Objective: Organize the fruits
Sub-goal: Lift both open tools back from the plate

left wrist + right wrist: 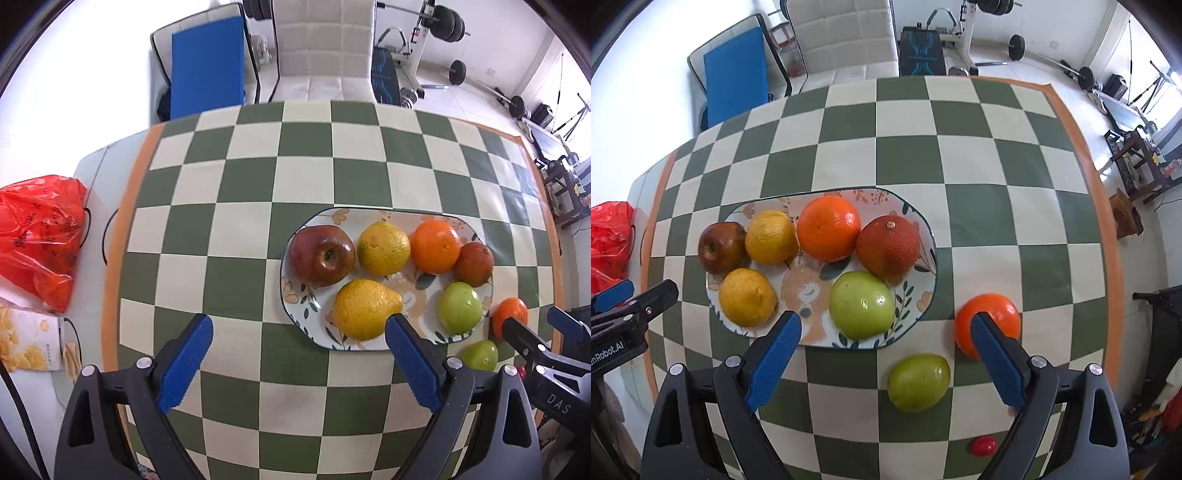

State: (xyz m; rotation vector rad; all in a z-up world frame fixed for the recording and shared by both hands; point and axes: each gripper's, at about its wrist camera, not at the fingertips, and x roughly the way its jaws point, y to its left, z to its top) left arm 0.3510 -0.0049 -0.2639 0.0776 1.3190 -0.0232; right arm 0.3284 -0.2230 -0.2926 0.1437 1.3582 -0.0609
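Six fruits on floral oval ceramic plate (923, 236); loose beside it (on checkered cloth): round orange mandarin (995, 314), glossy green apple (919, 382), small red tomato (983, 446).

Black gripper (299, 325) frames, blue ridged pads (774, 360), silver screws.

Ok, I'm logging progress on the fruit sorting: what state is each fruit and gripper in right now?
Plate: on the table, six fruits on it.
Red apple: on the plate.
Two lemons: on the plate.
Orange: on the plate.
Dark red fruit: on the plate.
Green apple: on the plate.
Second orange: off the plate.
Green fruit: off the plate.
Small red fruit: off the plate.
Left gripper: open, empty.
Right gripper: open, empty.
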